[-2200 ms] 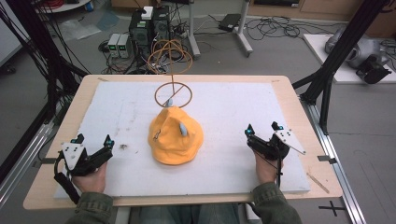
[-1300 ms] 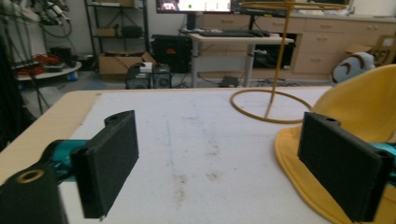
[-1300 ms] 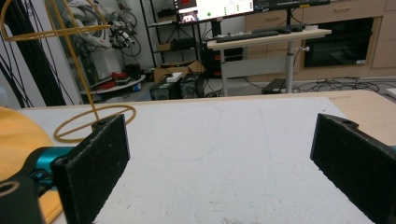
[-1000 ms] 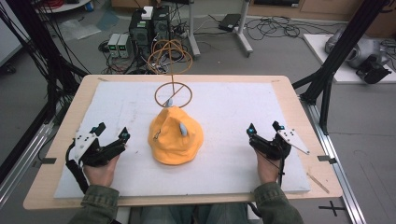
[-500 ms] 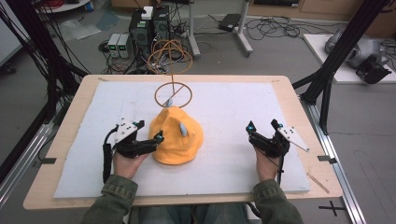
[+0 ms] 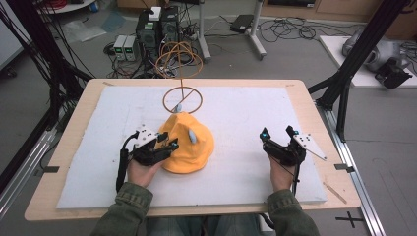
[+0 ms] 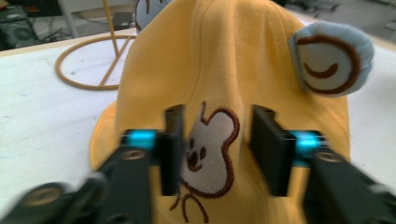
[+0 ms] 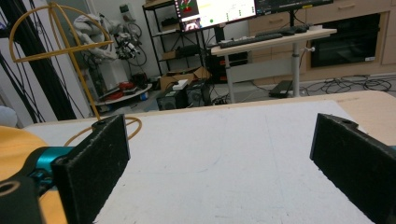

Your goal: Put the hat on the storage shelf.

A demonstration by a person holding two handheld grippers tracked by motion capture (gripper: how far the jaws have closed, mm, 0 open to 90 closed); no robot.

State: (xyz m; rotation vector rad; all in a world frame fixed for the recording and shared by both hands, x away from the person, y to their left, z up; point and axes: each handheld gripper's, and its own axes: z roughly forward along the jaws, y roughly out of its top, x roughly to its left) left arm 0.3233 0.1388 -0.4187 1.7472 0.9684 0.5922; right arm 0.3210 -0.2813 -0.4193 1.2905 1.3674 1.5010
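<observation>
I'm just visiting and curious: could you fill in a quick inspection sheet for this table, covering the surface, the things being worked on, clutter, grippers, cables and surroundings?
Surface: white mat on a wooden table.
Job's things: yellow cap with a cartoon patch and pale blue ears, lying mid-mat; wire hat stand just behind it.
Clutter: nothing seen on the mat.
Grippers: left gripper has just been closing, the cap's front fabric between its jaws, pads at the cloth but a firm pinch is not clear; right gripper open, resting apart on the mat.
Cables: black lead trailing from the left gripper.
Surroundings: electronics boxes and floor cables beyond the table.
</observation>
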